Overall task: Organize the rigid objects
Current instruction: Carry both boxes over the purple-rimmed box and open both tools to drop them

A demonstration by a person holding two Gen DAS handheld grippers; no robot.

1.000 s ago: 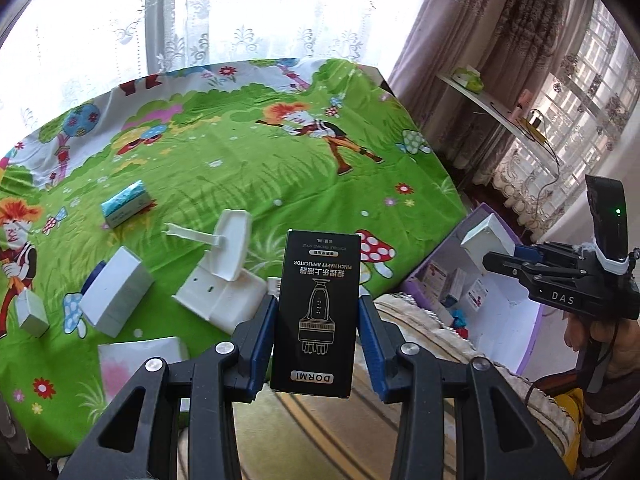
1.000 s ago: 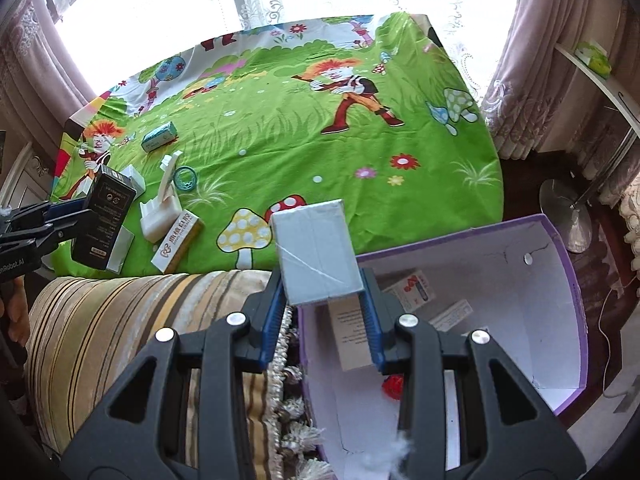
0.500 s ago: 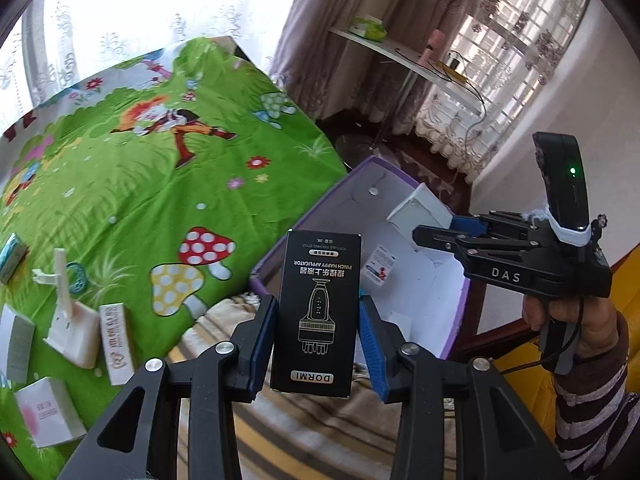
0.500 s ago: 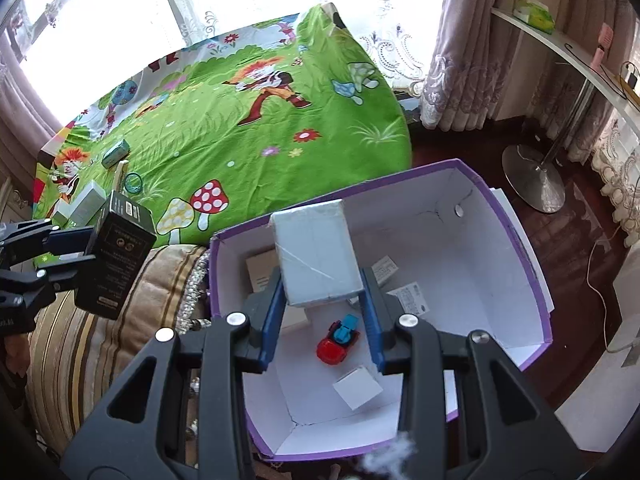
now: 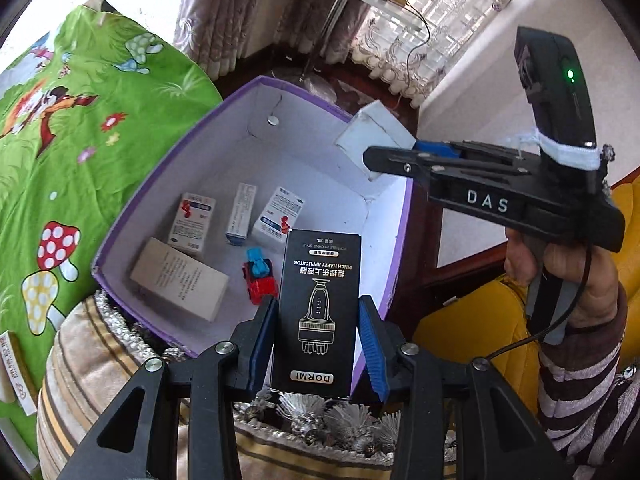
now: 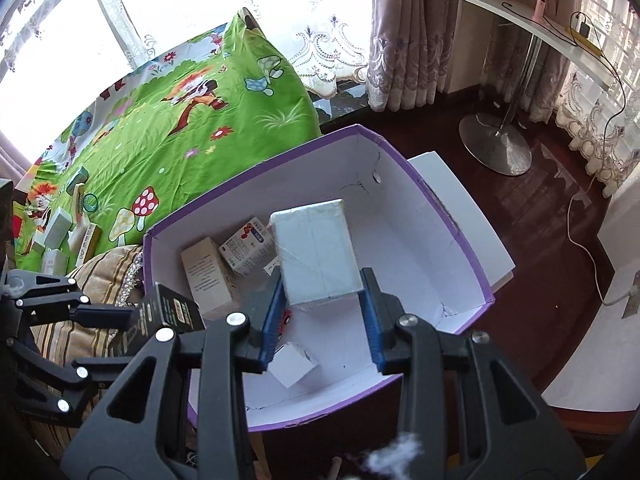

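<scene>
Both grippers now over the purple-edged white cardboard bin (image 6: 476, 264) instead of the green cartoon cloth (image 6: 168, 128), left gripper (image 5: 316, 344) squeezing a tall black box (image 5: 316, 308), right gripper (image 6: 322, 312) squeezing a pale blue-white box (image 6: 316, 256), bare white floor at the bin's right end

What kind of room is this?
Probably a room in someone's home, maybe a bedroom or living room: a cartoon mushroom-print green sheet, lace curtains at sunny windows, and a striped fringed cushion beside a purple storage box.
</scene>
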